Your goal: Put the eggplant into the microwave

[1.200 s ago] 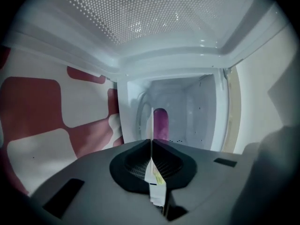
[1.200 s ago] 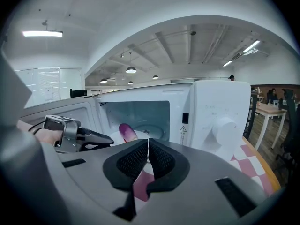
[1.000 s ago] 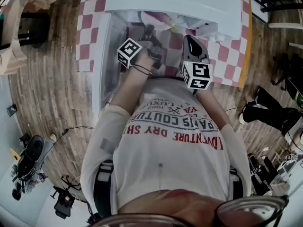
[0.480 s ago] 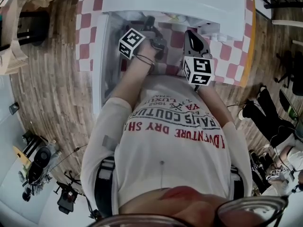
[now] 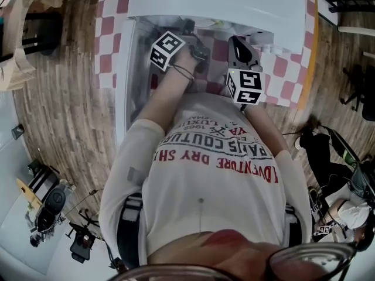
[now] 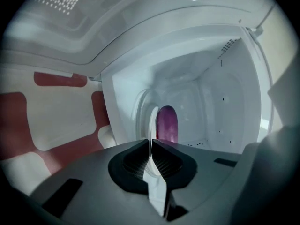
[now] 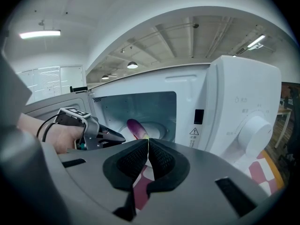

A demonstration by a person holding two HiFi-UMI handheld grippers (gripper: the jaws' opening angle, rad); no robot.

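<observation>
Eggplant [image 6: 167,123] lies inside the microwave [image 7: 236,102], toward the far side of the cavity, resting on a white dish [image 7: 159,131]; it is free of both tools. Left hand-held gripper [image 6: 151,140]: jaws pressed together, nothing between the pads, tips at the mouth of the cavity and pointing in at the eggplant, apart from it. Right hand-held gripper [image 7: 148,142]: jaws likewise pressed together and empty, held nearer than the left, in front of the microwave and to the right of the opening. Door [image 5: 121,81] stands swung open on the left, beside the left forearm. The microwave sits on a table with a red-and-white checked cloth [image 5: 111,16]. Judgement: the placing step looks complete, so the step in hand is the release and retreat. The next move calls for drawing the left hand-held gripper straight back toward the near side, clear of the door. Closing the door would then be sensible, though the task does not ask for it.
</observation>
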